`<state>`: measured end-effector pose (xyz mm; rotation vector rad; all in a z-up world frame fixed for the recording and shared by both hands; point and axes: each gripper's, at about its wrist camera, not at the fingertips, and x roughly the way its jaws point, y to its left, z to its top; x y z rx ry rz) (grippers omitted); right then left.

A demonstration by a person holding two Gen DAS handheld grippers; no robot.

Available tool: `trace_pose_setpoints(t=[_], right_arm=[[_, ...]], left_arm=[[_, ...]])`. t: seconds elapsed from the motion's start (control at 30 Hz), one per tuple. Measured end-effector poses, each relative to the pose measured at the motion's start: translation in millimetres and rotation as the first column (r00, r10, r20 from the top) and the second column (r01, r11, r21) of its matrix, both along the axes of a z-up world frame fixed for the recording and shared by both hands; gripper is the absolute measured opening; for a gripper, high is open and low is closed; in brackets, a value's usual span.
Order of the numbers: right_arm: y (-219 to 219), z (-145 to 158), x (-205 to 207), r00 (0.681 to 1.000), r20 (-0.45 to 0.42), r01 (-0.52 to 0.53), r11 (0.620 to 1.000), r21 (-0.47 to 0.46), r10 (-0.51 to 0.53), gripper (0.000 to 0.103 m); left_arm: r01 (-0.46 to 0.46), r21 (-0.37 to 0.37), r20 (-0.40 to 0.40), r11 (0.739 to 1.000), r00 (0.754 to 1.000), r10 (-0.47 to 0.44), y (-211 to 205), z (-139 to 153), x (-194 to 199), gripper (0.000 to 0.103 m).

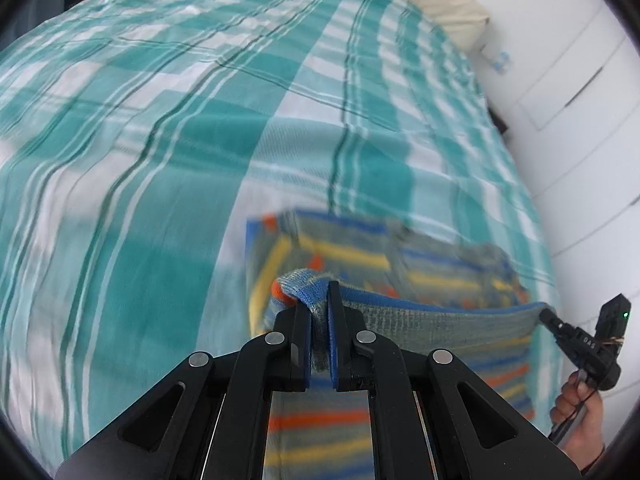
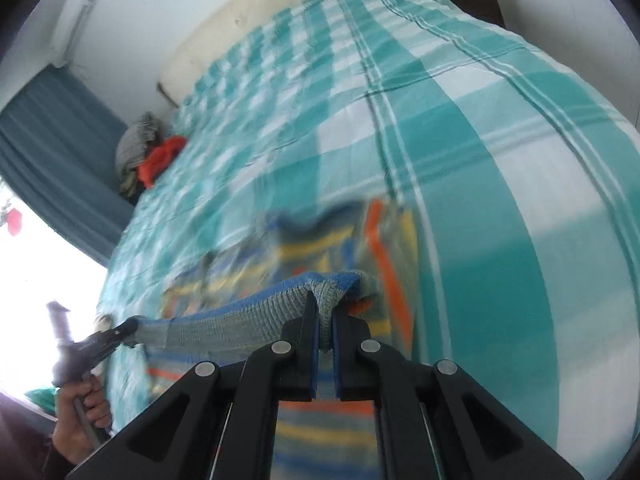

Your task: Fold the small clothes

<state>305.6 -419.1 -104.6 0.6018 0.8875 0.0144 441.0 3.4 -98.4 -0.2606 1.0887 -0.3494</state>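
- Left wrist view: the left gripper [image 1: 320, 296] is clamped tight on a corner of the striped knit garment [image 1: 400, 272] at lower centre, above the teal checked bedspread [image 1: 160, 140].
- At the lower right edge, the right gripper [image 1: 546, 314] pinches the other end of the same hem, pulled straight between the two.
- Right wrist view: its jaws are closed on the hem at lower centre; an orange cloth [image 2: 162, 158] lies at mid left.

Both grippers, left gripper [image 1: 320, 292] and right gripper [image 2: 325, 300], point downward with fingers clamped together, each held in a hand
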Motion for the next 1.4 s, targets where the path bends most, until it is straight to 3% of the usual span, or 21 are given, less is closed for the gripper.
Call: trace_pose_setpoints(t=[0.1,0.2,0.27,0.3,0.37,0.43,0.5,0.57,0.6,0.63,0.73,0.77,0.83,0.9,1.0,1.07,1.13,1.17,1.2,1.27,1.4], right_arm=[[-14,-19,38,1.000,-0.005,0.022,1.000,0.020,-0.021,0.005],[-34,-44,64,0.998,0.006,0.066,0.986,0.155,-0.068,0.008],[-50,-48,66,0.988,0.022,0.146,0.970,0.194,-0.154,0.032],[-58,-40,59,0.980,0.053,0.178,0.966,0.186,-0.191,0.038],[-60,-24,48,0.976,0.102,0.178,0.976,0.127,-0.191,0.039],[-48,-4,38,0.989,0.129,0.075,0.997,0.026,-0.078,0.039],[-17,5,36,0.986,0.092,-0.136,0.988,-0.068,0.142,0.039],[18,-5,39,0.947,-0.002,-0.319,0.943,-0.096,0.320,0.039],[41,-20,49,0.907,-0.086,-0.419,0.905,-0.080,0.412,0.039],[54,-28,54,0.891,-0.123,-0.448,0.889,-0.096,0.437,0.038],[67,-35,83,0.955,-0.058,-0.295,0.918,-0.267,0.290,0.038],[61,-31,89,0.979,-0.034,-0.202,0.930,-0.306,0.202,0.038],[46,-23,89,0.999,-0.025,-0.052,0.960,-0.274,0.047,0.038],[44,-7,71,0.999,-0.004,-0.041,0.979,-0.202,0.041,0.038],[70,4,19,0.970,-0.008,-0.239,0.940,-0.242,0.245,0.046],[85,-15,-16,0.938,-0.072,-0.347,0.898,-0.270,0.340,0.058],[88,-44,-56,0.922,-0.174,-0.386,0.869,-0.310,0.347,0.057],[82,-53,-76,0.926,-0.189,-0.374,0.870,-0.321,0.328,0.054],[75,-49,-104,0.940,-0.146,-0.340,0.885,-0.317,0.308,0.054],[68,-38,-142,0.961,-0.153,-0.271,0.888,-0.372,0.230,0.056],[69,-26,-205,0.987,-0.048,-0.158,0.928,-0.336,0.150,0.064]], left_arm=[[0.004,0.036,0.004,0.999,1.000,-0.004,-11,-11,29,0.006],[-0.066,-0.015,-0.038,0.998,0.997,0.066,-5,-24,56,0.013],[-0.146,-0.046,-0.026,0.988,0.989,0.145,12,-21,58,0.050],[-0.176,-0.055,0.005,0.983,0.984,0.177,22,-14,53,0.056],[-0.176,-0.055,0.073,0.983,0.981,0.180,34,3,35,0.058],[-0.107,-0.041,0.128,0.993,0.986,0.112,36,18,7,0.059],[-0.004,-0.038,0.149,0.999,0.989,0.010,26,21,-17,0.067],[0.146,-0.017,0.137,0.989,0.980,-0.143,3,12,-42,0.077],[0.200,0.015,0.121,0.980,0.972,-0.201,-10,4,-51,0.077],[0.244,0.067,0.098,0.968,0.963,-0.249,-22,-6,-58,0.077],[0.225,0.212,0.064,0.951,0.968,-0.243,-33,-27,-73,0.076],[0.196,0.214,0.067,0.957,0.974,-0.215,-28,-24,-79,0.076],[0.146,0.169,0.089,0.975,0.983,-0.162,-15,-11,-93,0.077],[0.148,0.112,0.132,0.983,0.978,-0.162,-5,2,-113,0.085],[0.191,0.208,0.128,0.959,0.967,-0.221,-10,-11,-143,0.089],[0.195,0.241,0.040,0.951,0.977,-0.210,-11,-37,-150,0.081],[0.133,0.204,0.025,0.970,0.990,-0.141,5,-44,-168,0.081],[0.104,0.188,0.032,0.977,0.993,-0.112,13,-38,-184,0.081],[0.091,0.182,0.034,0.979,0.995,-0.099,17,-34,-196,0.081],[0.076,0.169,0.074,0.983,0.993,-0.089,19,-21,-232,0.085],[0.052,0.220,0.147,0.974,0.985,-0.086,-6,-14,-284,0.094]])
